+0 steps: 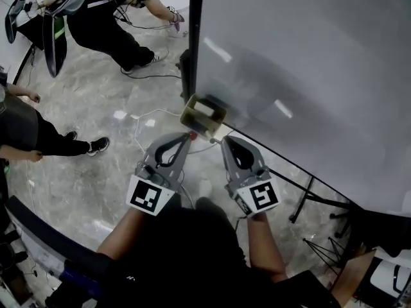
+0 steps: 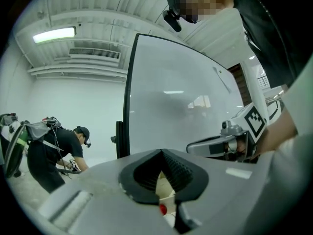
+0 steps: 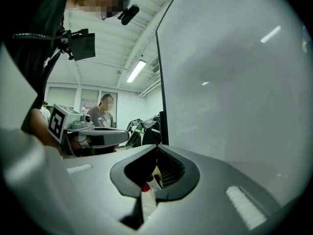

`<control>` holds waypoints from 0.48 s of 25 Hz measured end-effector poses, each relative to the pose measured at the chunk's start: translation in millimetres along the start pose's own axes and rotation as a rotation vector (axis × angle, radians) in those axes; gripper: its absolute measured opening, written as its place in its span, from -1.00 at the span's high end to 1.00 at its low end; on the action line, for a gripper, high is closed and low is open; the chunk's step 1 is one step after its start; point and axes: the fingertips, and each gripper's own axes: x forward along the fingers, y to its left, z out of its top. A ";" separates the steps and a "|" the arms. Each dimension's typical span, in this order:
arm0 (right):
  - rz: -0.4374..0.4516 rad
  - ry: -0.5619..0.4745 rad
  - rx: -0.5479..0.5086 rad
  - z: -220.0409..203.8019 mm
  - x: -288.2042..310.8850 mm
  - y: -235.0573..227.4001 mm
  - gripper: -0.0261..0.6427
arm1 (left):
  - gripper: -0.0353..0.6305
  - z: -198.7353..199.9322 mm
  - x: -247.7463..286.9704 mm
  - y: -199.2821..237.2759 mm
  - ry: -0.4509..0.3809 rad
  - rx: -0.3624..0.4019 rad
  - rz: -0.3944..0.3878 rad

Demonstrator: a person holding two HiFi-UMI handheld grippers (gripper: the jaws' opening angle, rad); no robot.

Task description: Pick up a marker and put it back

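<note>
A small beige holder (image 1: pixel 191 118) hangs at the lower left corner of the whiteboard (image 1: pixel 302 63), with a pale block inside it. A red marker cap (image 1: pixel 191 135) shows just below the holder, right at the tip of my left gripper (image 1: pixel 187 137). Whether that gripper touches it I cannot tell. The left gripper's jaws meet with nothing clamped between them (image 2: pixel 161 152); the red cap (image 2: pixel 163 209) shows through the gap under them. My right gripper (image 1: pixel 226 140) is shut and empty beside it (image 3: pixel 157 147). A red-capped marker (image 3: pixel 145 186) and a black one lie beyond its jaws.
The whiteboard's black frame edge (image 1: pixel 192 37) and stand legs (image 1: pixel 314 194) are to the right. White and black cables (image 1: pixel 144 117) run over the marble floor. One person (image 1: pixel 112 18) bends down at the back left; another's legs (image 1: pixel 58 143) are at the left.
</note>
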 end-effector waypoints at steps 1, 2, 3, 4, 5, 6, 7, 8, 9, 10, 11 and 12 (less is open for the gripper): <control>-0.010 0.004 0.000 -2.6 -1.8 -0.4 0.89 | 0.88 -1.4 1.7 -2.8 0.004 0.008 -0.010; -0.017 0.010 -0.002 -5.5 -3.4 -0.9 0.89 | 0.88 -2.7 3.4 -5.6 0.008 0.015 -0.019; -0.021 0.019 -0.005 -8.6 -4.4 -0.9 0.86 | 0.88 -3.9 4.9 -7.9 0.012 0.018 -0.025; -0.021 0.029 -0.011 -11.9 -4.7 -0.2 0.81 | 0.88 -5.2 6.1 -9.5 0.015 0.015 -0.027; -0.018 0.039 -0.018 -15.2 -4.5 0.9 0.77 | 0.88 -6.6 7.1 -10.4 0.019 0.009 -0.026; -0.015 0.048 -0.027 -18.4 -4.0 1.8 0.76 | 0.88 -7.8 8.2 -10.9 0.021 0.000 -0.024; -0.012 0.057 -0.037 -21.6 -3.4 2.3 0.75 | 0.88 -8.8 9.5 -11.4 0.021 -0.008 -0.023; -0.009 0.064 -0.047 -24.9 -2.6 2.2 0.73 | 0.88 -9.8 10.9 -12.0 0.021 -0.012 -0.023; -0.008 0.067 -0.053 -28.1 -1.6 1.4 0.71 | 0.88 -11.2 12.1 -12.7 0.022 -0.015 -0.023; -0.008 0.070 -0.054 -31.3 -0.5 0.2 0.70 | 0.88 -12.9 13.3 -13.3 0.023 -0.018 -0.023; -0.009 0.073 -0.054 -34.8 0.6 -1.1 0.69 | 0.88 -15.0 14.4 -13.6 0.026 -0.022 -0.021; -0.009 0.080 -0.054 -38.8 1.6 -2.1 0.67 | 0.88 -17.3 15.2 -13.6 0.030 -0.027 -0.019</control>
